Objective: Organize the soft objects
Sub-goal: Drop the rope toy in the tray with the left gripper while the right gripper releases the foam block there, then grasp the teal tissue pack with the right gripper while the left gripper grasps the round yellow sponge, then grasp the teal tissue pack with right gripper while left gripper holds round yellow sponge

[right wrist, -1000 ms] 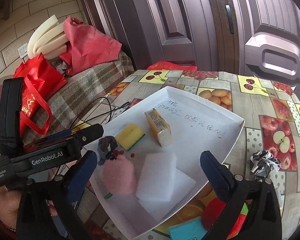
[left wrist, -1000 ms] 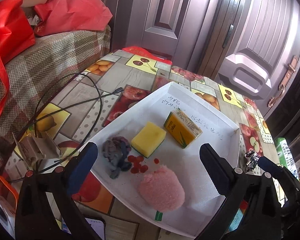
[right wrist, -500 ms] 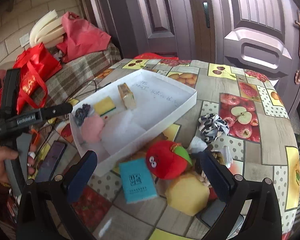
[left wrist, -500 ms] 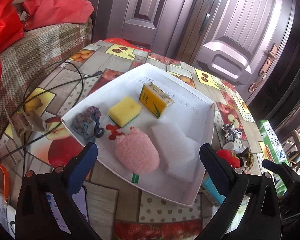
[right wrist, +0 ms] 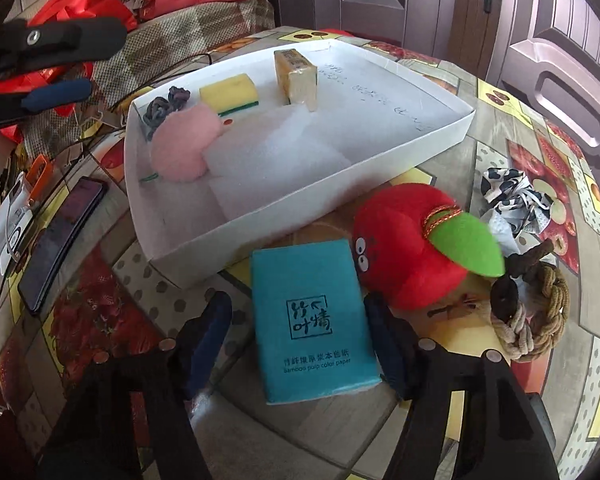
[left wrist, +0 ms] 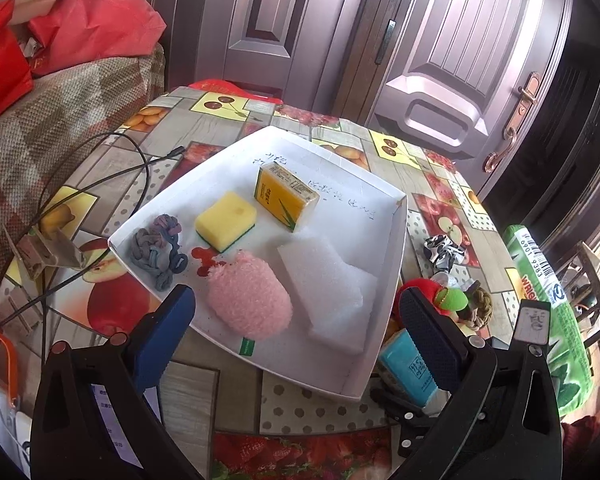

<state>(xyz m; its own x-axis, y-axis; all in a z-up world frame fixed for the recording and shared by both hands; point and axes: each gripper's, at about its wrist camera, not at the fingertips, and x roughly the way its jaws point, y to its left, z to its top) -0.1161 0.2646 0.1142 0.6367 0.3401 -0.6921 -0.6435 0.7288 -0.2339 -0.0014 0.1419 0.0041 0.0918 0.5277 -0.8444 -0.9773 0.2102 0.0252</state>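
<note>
A white tray (left wrist: 396,248) (right wrist: 440,132) on the table holds a pink puff (left wrist: 250,300) (right wrist: 180,144), white foam pieces (left wrist: 324,280) (right wrist: 276,148), a yellow sponge (left wrist: 225,220) (right wrist: 229,94), a yellow tissue pack (left wrist: 286,195) (right wrist: 296,76) and a grey knotted rope (left wrist: 156,248). My left gripper (left wrist: 296,336) is open and empty above the tray's near edge. My right gripper (right wrist: 300,340) is open, its fingers on either side of a teal tissue pack (right wrist: 312,320) (left wrist: 406,368) lying on the table. A red plush apple (right wrist: 412,240) (left wrist: 436,296) lies just right of the pack.
A black-and-white scrunchie (right wrist: 516,196) (left wrist: 444,248) and a braided rope ring (right wrist: 536,320) lie right of the apple. A phone (right wrist: 60,236) lies left of the tray. Cables (left wrist: 100,184) run over the left table. A green package (left wrist: 548,320) stands at right.
My right gripper has dropped down close to the table and now straddles the teal tissue pack. My left gripper has drawn back a little from the tray.
</note>
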